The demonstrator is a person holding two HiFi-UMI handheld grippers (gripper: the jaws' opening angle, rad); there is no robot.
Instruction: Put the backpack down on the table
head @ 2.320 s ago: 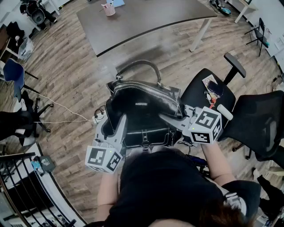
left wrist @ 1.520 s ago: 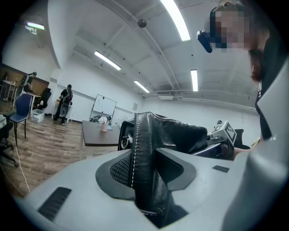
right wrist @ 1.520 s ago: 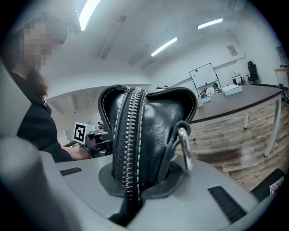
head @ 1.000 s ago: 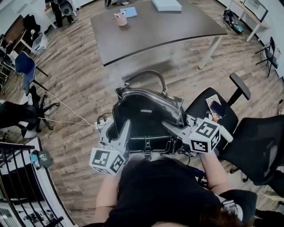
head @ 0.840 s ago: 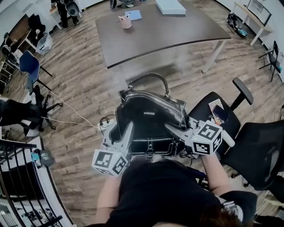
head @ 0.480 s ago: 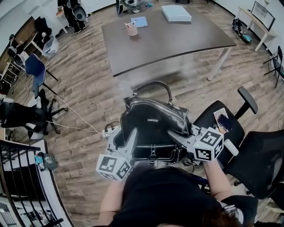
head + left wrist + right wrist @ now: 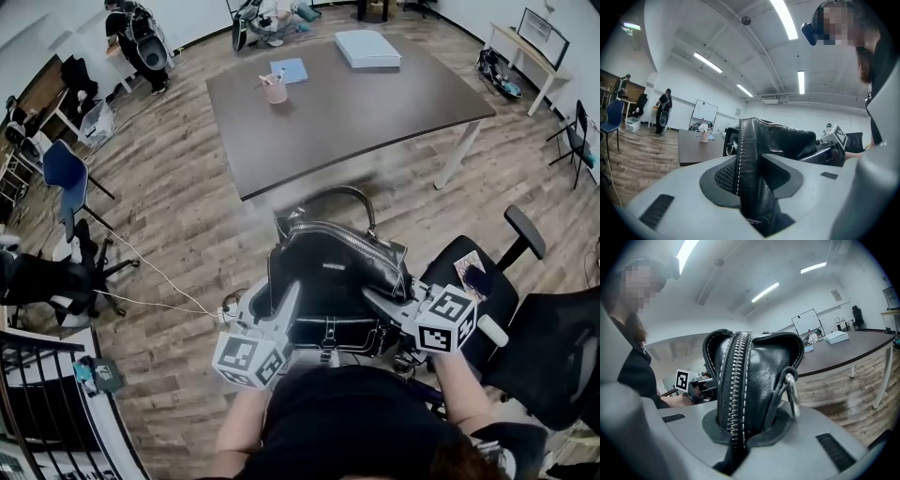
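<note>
The black backpack (image 7: pixel 333 272) is held up over the wood floor (image 7: pixel 187 216), near the tabletop (image 7: pixel 375 112) but not on it. The left gripper (image 7: pixel 284 305) has its jaws clamped on the leather side, and the right gripper (image 7: pixel 377 298) has its jaws clenched on the zippered edge

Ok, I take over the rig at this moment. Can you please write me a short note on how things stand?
Left tongs: shut on the backpack's leather side.
Right tongs: shut on its zipper end.
Backpack: held up between both, above the floor, short of the table's near edge.
Done: the backpack is in hand.
Left: bring it over the table, set it on a bare part away from the pink cup, then open both tongs.
</note>
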